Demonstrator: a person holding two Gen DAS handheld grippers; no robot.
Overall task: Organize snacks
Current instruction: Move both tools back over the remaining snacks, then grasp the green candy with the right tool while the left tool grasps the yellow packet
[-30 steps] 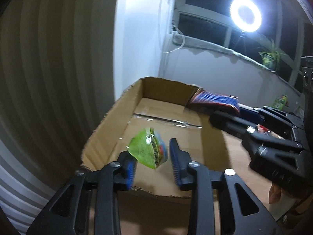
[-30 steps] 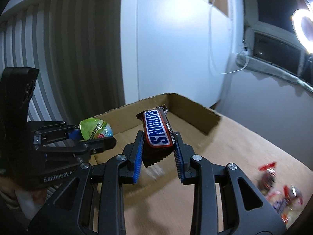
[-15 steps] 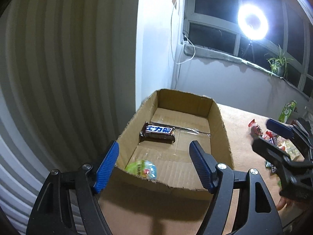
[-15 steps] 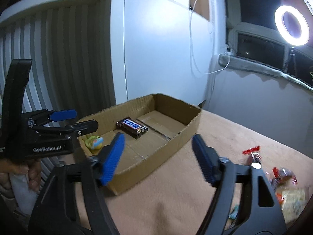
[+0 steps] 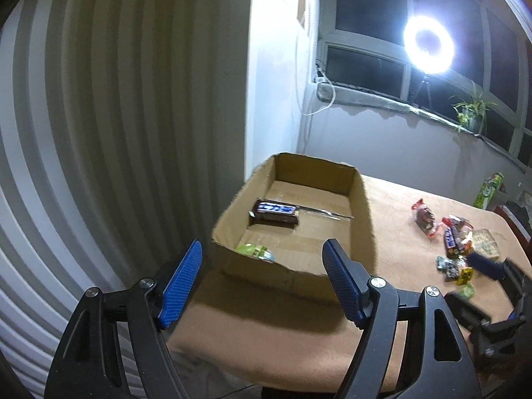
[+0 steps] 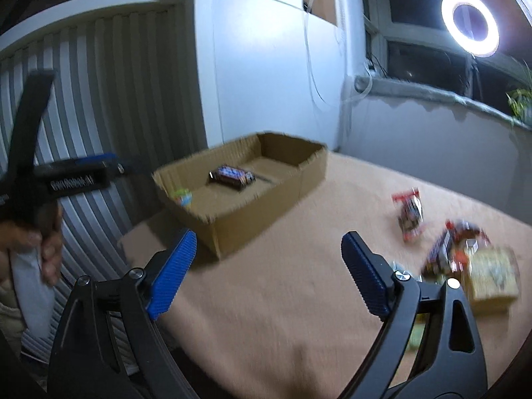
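An open cardboard box stands at the table's far left. Inside lie a Snickers bar and a green snack packet near the front wall. My left gripper is open and empty, hanging just short of the box's near edge. My right gripper is over the tan cloth to the right of the box; its jaws are opening with nothing between them. A pile of loose wrapped snacks lies to the right, a red-wrapped one nearest the box.
The tan cloth-covered table ends close in front and at the left, next to a ribbed wall. A green carton stands at the far right edge. A ring light and a plant are on the window sill.
Both grippers opened and let go: the green packet and the Snickers bar now lie in the box. Both grippers pulled back from the box, the right one swinging right towards the pile.
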